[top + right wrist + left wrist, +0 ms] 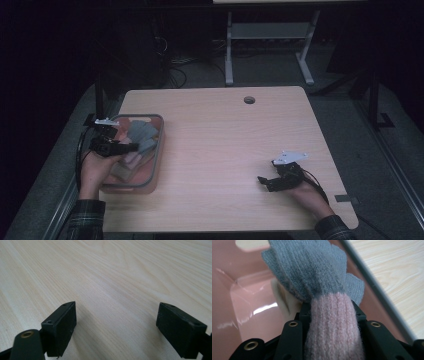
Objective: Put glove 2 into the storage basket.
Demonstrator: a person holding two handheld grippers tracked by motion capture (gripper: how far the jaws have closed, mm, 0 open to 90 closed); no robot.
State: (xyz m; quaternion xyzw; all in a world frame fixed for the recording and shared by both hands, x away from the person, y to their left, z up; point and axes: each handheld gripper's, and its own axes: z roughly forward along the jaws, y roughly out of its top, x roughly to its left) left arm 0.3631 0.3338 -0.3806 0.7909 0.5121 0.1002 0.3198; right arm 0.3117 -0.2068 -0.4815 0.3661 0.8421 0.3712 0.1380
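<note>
Left gripper view: left gripper (332, 322) clamps the pink cuff of a grey knit glove (312, 272), over the pink bin (249, 302).
Risk: cuff grip shallow; glove fingers may drag other knitwear (131, 159) out.
Obstacle: bin rim (372, 287) just right of the jaws.
Right gripper (116, 327): jaws wide, empty, over bare table (125, 277).

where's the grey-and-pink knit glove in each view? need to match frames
High view: the glove lies in the pink bin at the table's left edge, at the left gripper.
Left gripper view: centre frame, pink cuff clamped between the jaws, grey fingers fanned above.
Right gripper view: glove not in it; open jaws of the right gripper over bare wood.
Shared landmark: the light wooden tabletop.
</note>
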